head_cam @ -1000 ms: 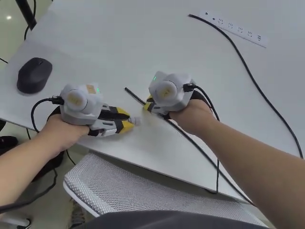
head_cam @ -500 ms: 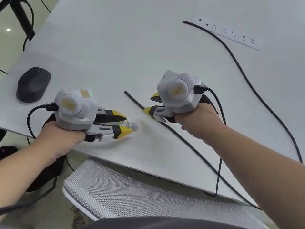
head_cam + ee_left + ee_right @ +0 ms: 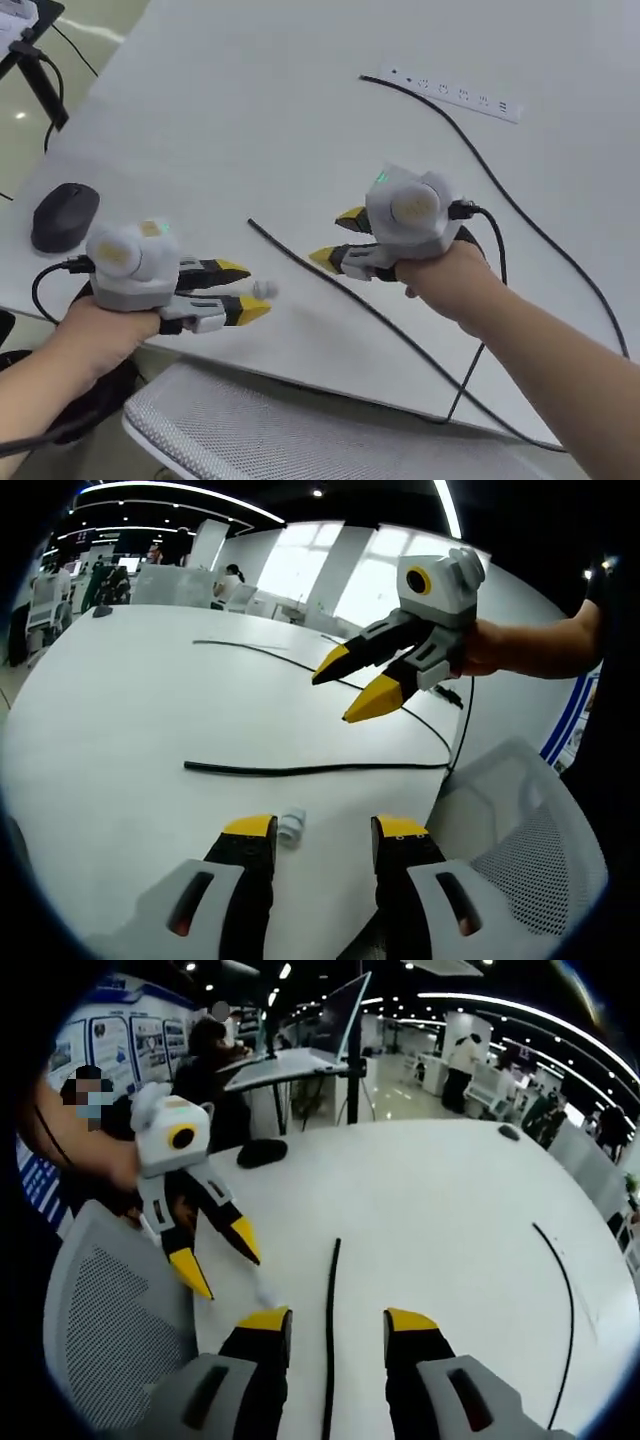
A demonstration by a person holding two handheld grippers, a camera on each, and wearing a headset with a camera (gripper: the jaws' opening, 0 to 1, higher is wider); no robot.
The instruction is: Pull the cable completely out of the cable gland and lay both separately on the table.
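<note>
Black cable (image 3: pixel 290 254) logged flat on the white table (image 3: pixel 200 120), free end bare, no fitting on it. Small pale cable gland (image 3: pixel 264 289) logged on the table near that free end, apart from the cable, not touching. Left tongs (image 3: pixel 325 830) spread wide and empty, tips low on either side of the gland, on the gland's side of the cable. Right tongs (image 3: pixel 326 237) likewise agape, holding nothing, hovering above the cable a little way back from its free end. Judged: separation done, both parts down; what remains is to back off cleanly. Advise lifting the left tongs straight up and away from the cable, tips kept off the gland, since such a short round body looks likely to roll back toward the cable if nudged. Likewise raise the right tongs without snagging the cable. Left gripper view: clear strip of bare table between gland and cable, hard to judge from the head view. Right gripper view: cable running straight ahead between its own jaws; gland there too blurred to make out.
</note>
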